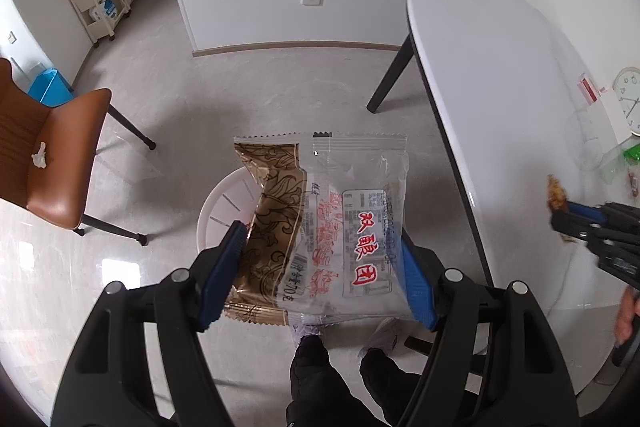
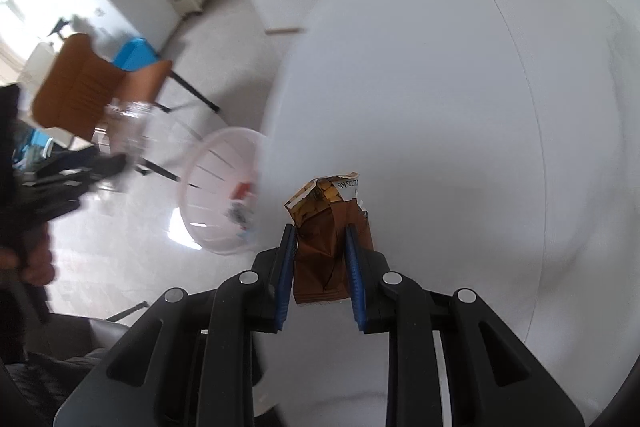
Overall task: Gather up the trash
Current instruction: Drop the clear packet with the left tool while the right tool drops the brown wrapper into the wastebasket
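**Trash collection — room and items held**

Left to right: brown chair [image 1: 60, 163] carrying a crumpled tissue [image 1: 39, 155]; pale tiled floor; white bin [image 1: 224, 203]; white oval table [image 1: 500, 99].

Left gripper [image 1: 320, 259] pinches a clear-and-gold snack wrapper [image 1: 328, 223], red lettering, above the bin.

Right gripper [image 2: 321, 259], pressed together, clamps a torn brown wrapper [image 2: 324, 231] over the table.

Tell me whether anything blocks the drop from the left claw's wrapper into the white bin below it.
Nothing visible does. The left claw holds the clear snack wrapper in open air directly above the white bin on the floor; the white table stands off to the side.
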Demonstrator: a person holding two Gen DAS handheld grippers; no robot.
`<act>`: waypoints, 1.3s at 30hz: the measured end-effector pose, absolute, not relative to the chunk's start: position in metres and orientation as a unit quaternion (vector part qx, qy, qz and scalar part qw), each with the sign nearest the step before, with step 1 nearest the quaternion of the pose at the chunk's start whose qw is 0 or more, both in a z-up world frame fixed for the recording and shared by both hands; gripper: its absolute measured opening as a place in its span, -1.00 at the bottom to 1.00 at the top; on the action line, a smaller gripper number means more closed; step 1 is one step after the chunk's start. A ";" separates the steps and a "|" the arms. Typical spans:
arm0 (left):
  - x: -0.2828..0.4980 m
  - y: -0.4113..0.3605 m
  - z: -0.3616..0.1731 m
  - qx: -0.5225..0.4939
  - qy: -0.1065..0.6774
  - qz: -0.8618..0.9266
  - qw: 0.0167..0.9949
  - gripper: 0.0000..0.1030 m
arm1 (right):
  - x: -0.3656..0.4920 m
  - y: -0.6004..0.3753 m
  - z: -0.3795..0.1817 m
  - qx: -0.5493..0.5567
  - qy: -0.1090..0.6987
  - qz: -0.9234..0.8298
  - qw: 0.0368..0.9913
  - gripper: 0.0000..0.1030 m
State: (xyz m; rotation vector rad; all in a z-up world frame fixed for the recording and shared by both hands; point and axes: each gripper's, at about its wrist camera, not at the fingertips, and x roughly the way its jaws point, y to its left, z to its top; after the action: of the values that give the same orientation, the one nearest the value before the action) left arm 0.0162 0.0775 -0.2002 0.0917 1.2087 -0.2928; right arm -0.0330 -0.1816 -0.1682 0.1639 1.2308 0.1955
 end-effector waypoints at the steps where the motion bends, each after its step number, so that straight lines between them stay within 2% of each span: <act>1: 0.016 0.081 -0.200 0.041 0.564 -0.132 0.814 0.34 | -0.032 -0.176 -0.165 0.079 0.572 0.103 0.810 -0.52; 6: 0.018 0.115 -0.197 0.031 0.564 -0.100 0.819 0.34 | 0.007 -0.100 -0.171 0.078 0.568 0.191 0.797 -0.51; 13: 0.017 0.157 -0.204 0.026 0.574 -0.070 0.816 0.34 | 0.072 -0.016 -0.258 0.036 0.636 0.232 0.735 -0.46; 16: 0.019 0.166 -0.211 0.021 0.581 -0.066 0.811 0.34 | 0.085 -0.003 -0.278 0.042 0.656 0.228 0.718 0.27; 17: 0.021 0.168 -0.212 0.019 0.583 -0.067 0.810 0.34 | 0.085 -0.003 -0.275 0.044 0.651 0.222 0.724 0.40; 19: 0.023 0.168 -0.216 0.018 0.584 -0.069 0.808 0.34 | 0.079 -0.009 -0.264 0.052 0.643 0.218 0.732 0.52; 28: 0.035 0.146 -0.240 0.044 0.593 -0.106 0.797 0.35 | 0.056 -0.082 -0.178 0.088 0.583 0.152 0.793 0.79; 33: 0.046 0.115 -0.306 0.078 0.634 -0.132 0.758 0.36 | 0.021 -0.128 -0.138 0.102 0.556 0.100 0.819 0.88; 37: 0.057 0.096 -0.375 0.079 0.687 -0.129 0.711 0.58 | -0.007 -0.154 -0.122 0.108 0.554 0.059 0.823 0.88; 39: 0.060 0.090 -0.403 0.074 0.713 -0.118 0.687 0.58 | -0.017 -0.161 -0.120 0.114 0.553 0.045 0.824 0.88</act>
State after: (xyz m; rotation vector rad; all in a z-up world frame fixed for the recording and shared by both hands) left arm 0.0596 0.0901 -0.4029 0.1666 1.5969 -0.2639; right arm -0.0166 -0.1609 -0.1196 0.2421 1.1759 0.0967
